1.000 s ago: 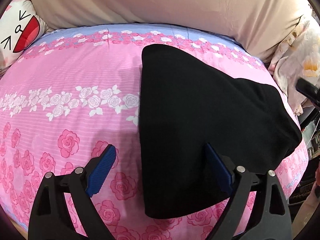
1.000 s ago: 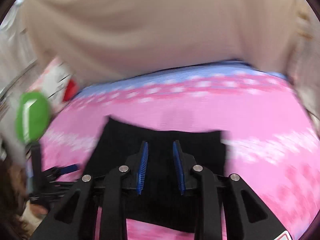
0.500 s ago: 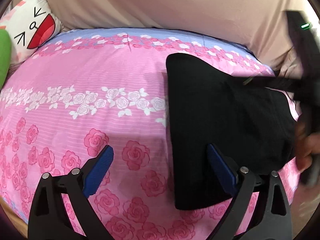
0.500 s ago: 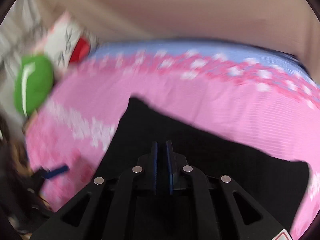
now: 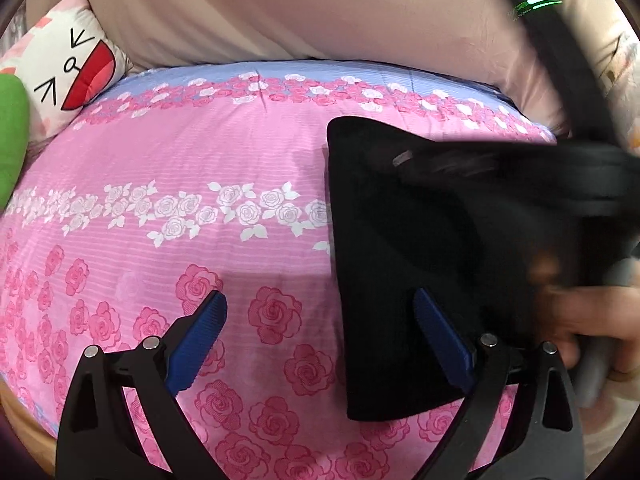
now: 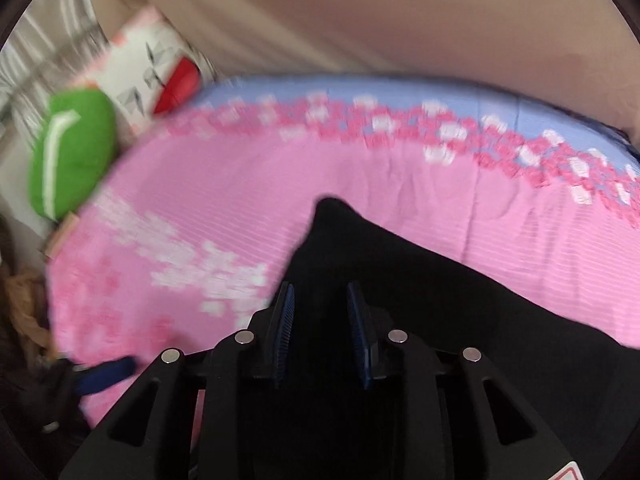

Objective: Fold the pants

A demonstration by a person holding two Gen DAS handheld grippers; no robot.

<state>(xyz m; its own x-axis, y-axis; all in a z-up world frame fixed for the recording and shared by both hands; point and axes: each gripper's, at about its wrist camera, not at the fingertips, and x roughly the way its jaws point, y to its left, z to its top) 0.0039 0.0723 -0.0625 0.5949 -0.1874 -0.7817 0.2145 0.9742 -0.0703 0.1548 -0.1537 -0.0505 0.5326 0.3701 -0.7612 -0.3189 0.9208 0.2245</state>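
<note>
The black pants (image 5: 416, 248) lie folded on the pink rose-print bed sheet (image 5: 200, 184), at the right in the left wrist view. My left gripper (image 5: 320, 340) is open and empty, low over the sheet, with its right finger over the pants' left edge. The right gripper shows blurred over the pants' right side in the left wrist view (image 5: 580, 184), with a hand beneath it. In the right wrist view my right gripper (image 6: 322, 332) hovers over the pants (image 6: 440, 312) with its blue pads parted a little and nothing seen between them.
A beige cover (image 5: 320, 12) rises behind the bed. A cartoon-face pillow (image 5: 68, 68) and a green cushion (image 6: 72, 160) sit at the far left. The bed's wooden edge (image 5: 24, 432) shows at bottom left.
My right gripper swung over the pants, shut, then parted its pads again. The left gripper shifted left, so the pants sit further right in its view.
</note>
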